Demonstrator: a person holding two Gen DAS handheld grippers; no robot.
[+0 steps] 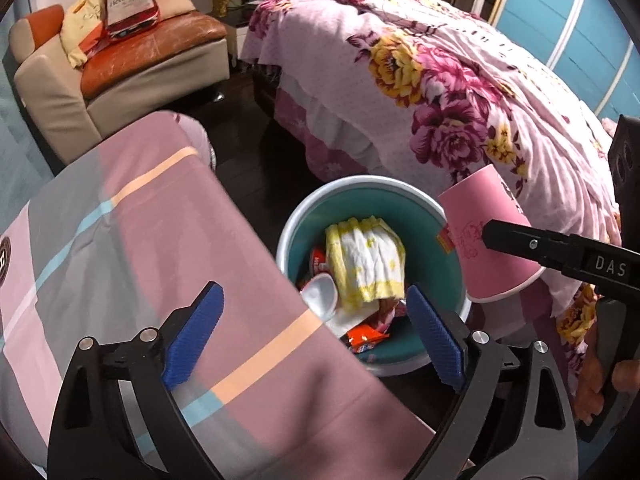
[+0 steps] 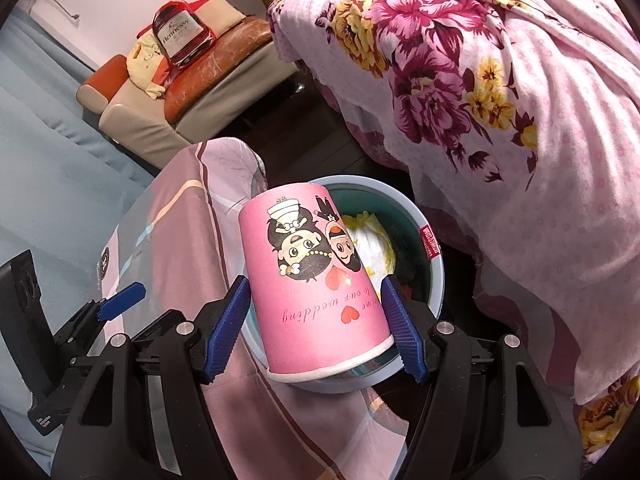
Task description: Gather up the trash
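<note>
A round bin [image 1: 360, 182] with a teal inside stands on the dark floor. In it lie a yellow-and-white folded packet [image 1: 364, 260], a white plastic spoon [image 1: 320, 296] and orange wrappers [image 1: 364, 336]. My left gripper [image 1: 314, 296] hangs open above the bin's near edge, with nothing between its blue pads. My right gripper [image 2: 316, 284] is shut on a pink paper cup [image 2: 312, 280] printed with a cartoon couple. The cup is held bottom-up over the bin [image 2: 438, 272], rim toward the camera. In the left wrist view that cup [image 1: 480, 216] tilts over the bin's right rim.
A pink-and-grey plaid cloth [image 1: 120, 260] covers a surface left of the bin. A bed with a floral quilt [image 1: 460, 100] hangs close on the right. Behind stands a beige sofa [image 1: 140, 64] with a Hennessy bag [image 1: 130, 4]. A hand [image 1: 624, 376] holds the right gripper.
</note>
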